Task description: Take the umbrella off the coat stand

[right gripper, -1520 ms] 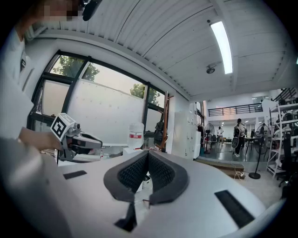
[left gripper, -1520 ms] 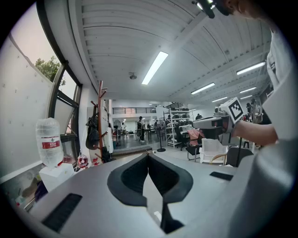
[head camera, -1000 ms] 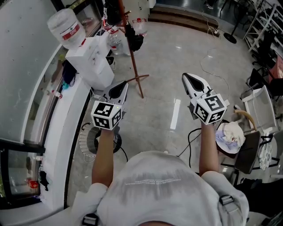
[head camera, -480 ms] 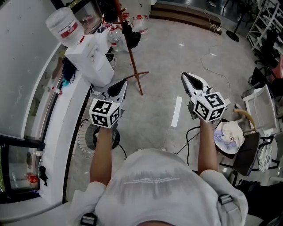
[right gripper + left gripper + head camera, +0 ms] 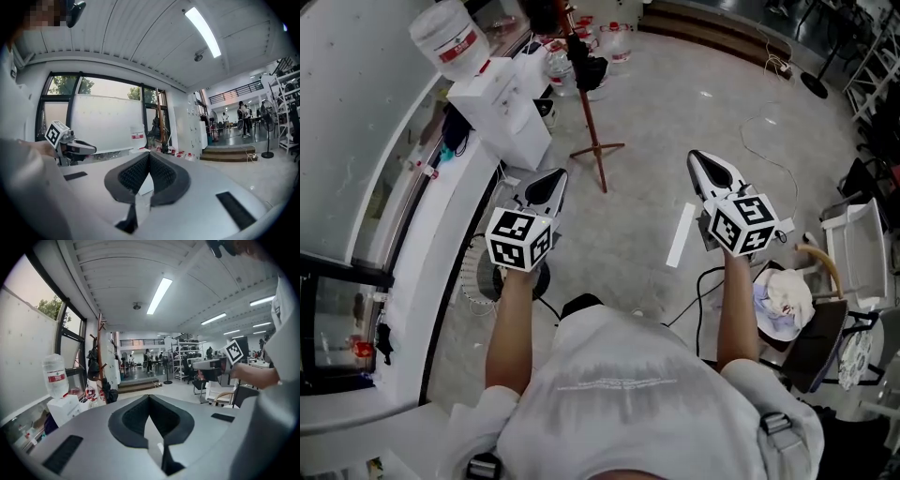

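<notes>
The coat stand (image 5: 587, 112) is a reddish-brown wooden pole on splayed feet, at the top middle of the head view. A black folded umbrella (image 5: 586, 70) hangs from it among other dark things. In the left gripper view the coat stand (image 5: 100, 352) rises at the left with dark bundles (image 5: 110, 394) on its pegs. The coat stand (image 5: 162, 123) also shows in the right gripper view, beyond the jaw tips. My left gripper (image 5: 553, 180) (image 5: 149, 397) and right gripper (image 5: 703, 161) (image 5: 149, 153) are both shut and hold nothing, well short of the stand.
A white water dispenser (image 5: 504, 117) with a bottle (image 5: 450, 42) on top stands left of the stand against a long white counter (image 5: 441, 253). A floor fan (image 5: 492, 281) lies under my left arm. Cables and a chair with cloth (image 5: 786, 300) are at the right.
Both grippers have moved a little forward with the person, still shut. A dark shoe now shows on the floor below the arms.
</notes>
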Demonstrator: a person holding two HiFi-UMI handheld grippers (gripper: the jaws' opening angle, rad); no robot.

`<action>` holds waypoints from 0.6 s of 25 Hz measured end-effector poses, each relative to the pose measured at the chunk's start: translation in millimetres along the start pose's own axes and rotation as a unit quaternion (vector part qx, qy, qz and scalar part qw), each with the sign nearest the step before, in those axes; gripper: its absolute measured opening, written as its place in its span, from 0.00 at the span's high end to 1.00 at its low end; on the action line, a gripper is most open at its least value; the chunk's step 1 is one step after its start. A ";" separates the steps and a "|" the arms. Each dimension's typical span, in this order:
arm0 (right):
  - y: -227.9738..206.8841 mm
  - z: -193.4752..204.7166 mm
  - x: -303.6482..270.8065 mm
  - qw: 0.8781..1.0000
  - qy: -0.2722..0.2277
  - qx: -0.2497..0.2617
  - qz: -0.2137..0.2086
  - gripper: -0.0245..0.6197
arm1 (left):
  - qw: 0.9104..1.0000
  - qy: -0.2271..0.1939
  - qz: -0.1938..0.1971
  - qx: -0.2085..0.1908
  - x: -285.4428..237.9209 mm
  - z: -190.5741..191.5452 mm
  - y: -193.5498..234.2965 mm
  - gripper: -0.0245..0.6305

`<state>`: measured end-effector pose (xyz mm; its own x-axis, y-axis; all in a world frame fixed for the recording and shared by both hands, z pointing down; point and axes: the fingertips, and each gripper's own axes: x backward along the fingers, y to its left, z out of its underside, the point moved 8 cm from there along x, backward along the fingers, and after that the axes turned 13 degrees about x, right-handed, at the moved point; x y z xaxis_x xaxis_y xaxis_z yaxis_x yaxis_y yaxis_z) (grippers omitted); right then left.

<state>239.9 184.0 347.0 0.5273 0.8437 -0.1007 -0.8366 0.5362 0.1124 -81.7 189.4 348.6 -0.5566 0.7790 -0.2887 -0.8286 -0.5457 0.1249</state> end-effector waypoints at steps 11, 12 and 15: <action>-12.4 4.9 -36.9 0.999 0.015 0.014 -0.035 0.92 | 0.999 -0.009 -0.028 0.017 -21.0 7.2 24.3 0.94; -15.3 6.2 -41.4 0.999 0.017 0.014 -0.037 0.92 | 0.999 -0.010 -0.028 0.019 -26.2 7.4 29.1 0.94; -29.2 7.6 -57.0 0.999 0.023 0.008 -0.043 0.92 | 0.999 -0.016 -0.023 0.024 -47.4 4.3 43.6 0.94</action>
<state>235.4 120.4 357.0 0.5895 0.7926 -0.1558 -0.7857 0.6074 0.1172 -91.7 130.0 371.8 -0.5184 0.8131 -0.2649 -0.8551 -0.4938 0.1578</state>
